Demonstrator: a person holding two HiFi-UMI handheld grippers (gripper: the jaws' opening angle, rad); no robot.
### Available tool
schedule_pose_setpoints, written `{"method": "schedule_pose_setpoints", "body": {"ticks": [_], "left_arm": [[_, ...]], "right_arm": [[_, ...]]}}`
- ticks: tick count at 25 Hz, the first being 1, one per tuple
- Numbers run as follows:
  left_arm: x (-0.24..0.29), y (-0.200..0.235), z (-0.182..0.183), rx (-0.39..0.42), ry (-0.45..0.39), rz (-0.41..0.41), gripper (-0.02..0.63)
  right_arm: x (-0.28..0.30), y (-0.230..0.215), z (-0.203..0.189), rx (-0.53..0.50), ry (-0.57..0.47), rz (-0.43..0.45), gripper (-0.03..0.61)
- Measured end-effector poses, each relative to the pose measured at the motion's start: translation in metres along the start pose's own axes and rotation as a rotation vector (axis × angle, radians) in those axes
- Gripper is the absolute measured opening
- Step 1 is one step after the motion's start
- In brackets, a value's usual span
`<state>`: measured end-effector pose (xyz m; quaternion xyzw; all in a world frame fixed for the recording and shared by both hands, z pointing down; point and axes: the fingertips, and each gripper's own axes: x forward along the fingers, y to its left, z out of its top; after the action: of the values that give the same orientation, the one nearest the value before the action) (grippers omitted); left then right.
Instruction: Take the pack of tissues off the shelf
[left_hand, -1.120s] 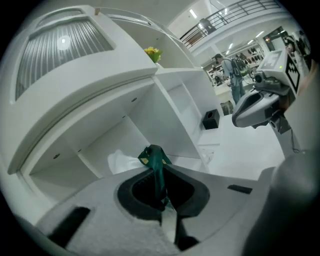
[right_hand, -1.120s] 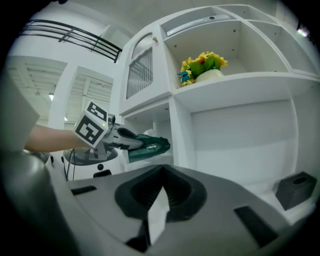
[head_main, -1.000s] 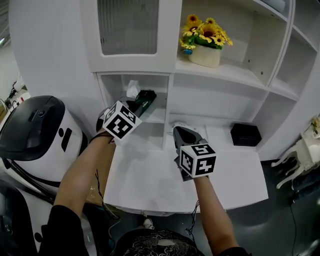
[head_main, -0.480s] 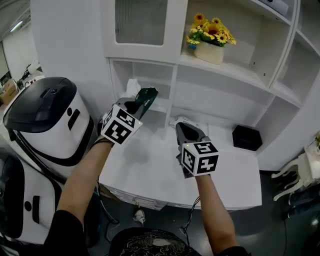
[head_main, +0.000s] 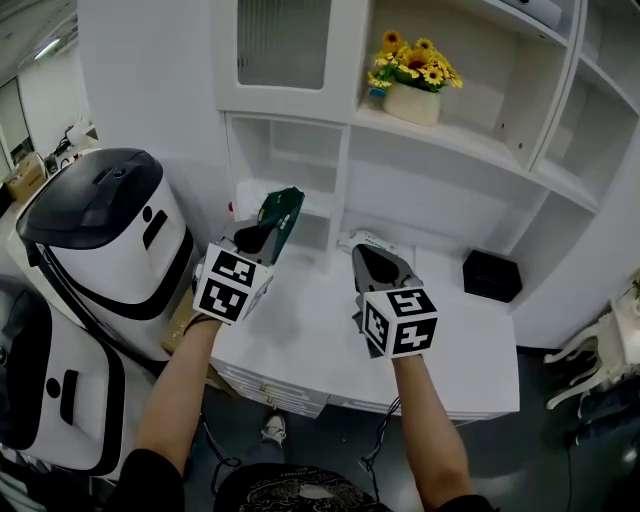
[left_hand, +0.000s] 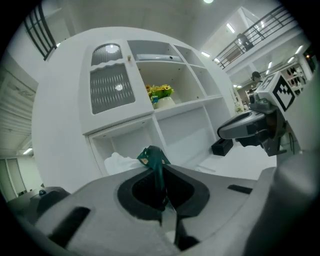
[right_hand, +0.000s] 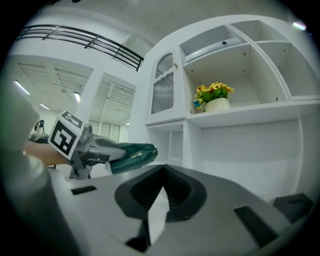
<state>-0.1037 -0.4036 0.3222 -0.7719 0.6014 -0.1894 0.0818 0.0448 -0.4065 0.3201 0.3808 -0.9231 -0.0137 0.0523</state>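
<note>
Green, crinkly plastic-film pack of tissues (head_main: 281, 212) sits pinched by its thin edge in my left gripper (head_main: 258, 236), in front of the white shelf (head_main: 300, 150). It looks light, soft and probably slippery, so a deeper bite is safer. My right gripper (head_main: 368, 258) is closed on nothing.

One dark green plastic pack of tissues (head_main: 280, 212), one white pot of yellow sunflowers (head_main: 412, 100), one black rectangular box (head_main: 491, 274), one ribbed glass cabinet door (head_main: 282, 42) — two white-and-black rounded machines (head_main: 100, 230), and two grey handheld grippers — left gripper (head_main: 262, 230), right gripper (head_main: 364, 252).
</note>
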Motion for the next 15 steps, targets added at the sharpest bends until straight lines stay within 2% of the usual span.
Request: {"method": "schedule_pose_setpoints", "body": {"ticks": [8,15], "left_arm": [[-0.040,-0.028,-0.019,-0.183,-0.036,0.036,0.012],[-0.071,-0.038,-0.027,-0.241,-0.058,0.053,0.012]], "right_arm": [[-0.030,0.005,-0.006,0.015,-0.022,-0.022,0.005],[-0.053,0.020,-0.007,0.006,-0.034,-0.028,0.003]]}}
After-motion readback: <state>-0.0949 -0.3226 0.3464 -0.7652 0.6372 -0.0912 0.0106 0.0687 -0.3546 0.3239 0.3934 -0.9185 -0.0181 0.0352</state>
